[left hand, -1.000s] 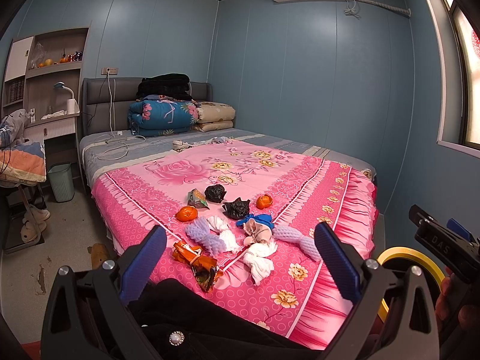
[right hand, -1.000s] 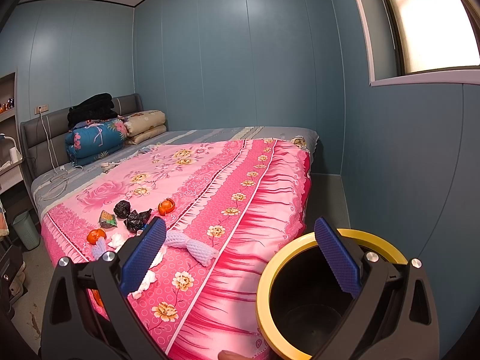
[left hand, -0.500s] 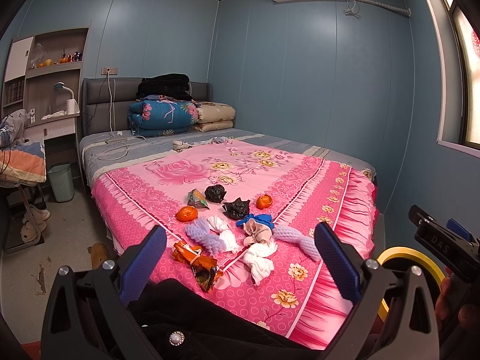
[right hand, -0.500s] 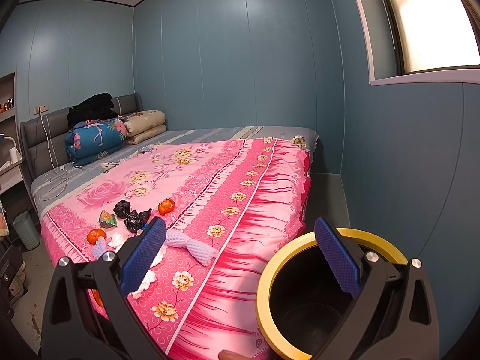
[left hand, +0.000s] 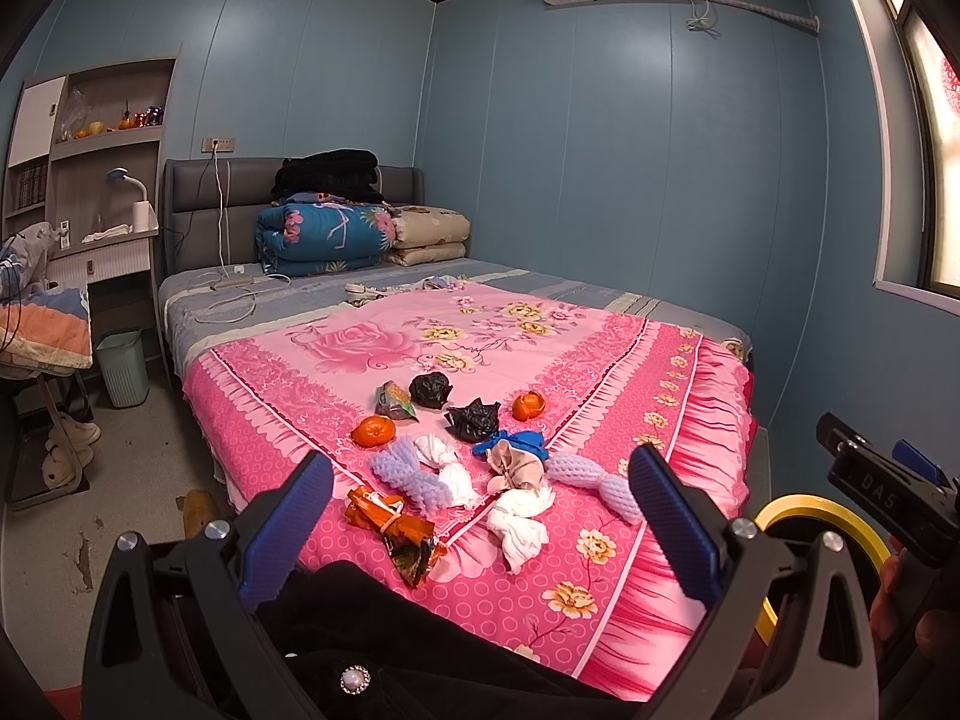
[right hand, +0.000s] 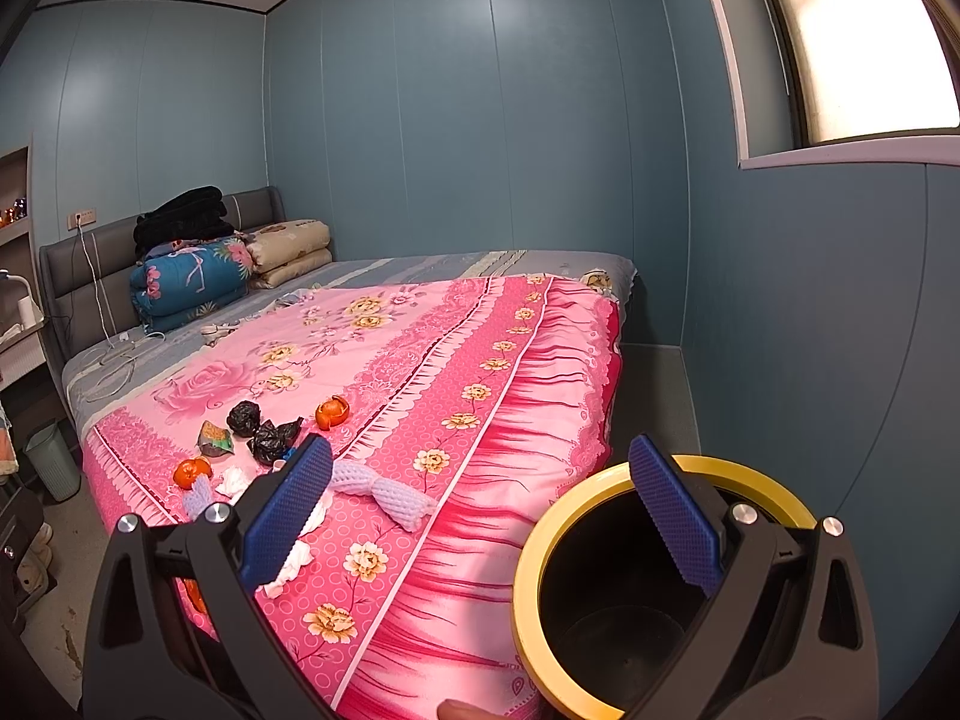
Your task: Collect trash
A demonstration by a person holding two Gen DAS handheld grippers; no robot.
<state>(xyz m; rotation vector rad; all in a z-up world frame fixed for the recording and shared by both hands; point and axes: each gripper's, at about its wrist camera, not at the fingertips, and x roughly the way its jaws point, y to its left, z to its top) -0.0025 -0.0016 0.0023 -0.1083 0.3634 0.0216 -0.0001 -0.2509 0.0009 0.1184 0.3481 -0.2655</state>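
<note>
Your left tool [left hand: 480,516] and right tool [right hand: 480,507] are both spread wide, pinching nothing. The trash lies clustered on the near part of the bed [left hand: 600,354] — peels [left hand: 373,430], black bags [left hand: 473,420], tissues [left hand: 519,519], a wrapper [left hand: 396,525]. The bin [right hand: 540,540] stands right of the bed, just beside its skirt, under your right tool.

Dim, cool, even light overall. Daylight through window [right hand: 864,42] at upper right, pane blown out to white-pink glare. Soft sheen on blue wall [left hand: 630,138]; shadows faint and diffuse. Strong fisheye bending: wall seams and ceiling line curve, black vignette in all corners. Pink bedspread [left hand: 480,360] saturated and sharp at centre. Slight softening toward edges. Floor at left of bed murky, detail lost.
</note>
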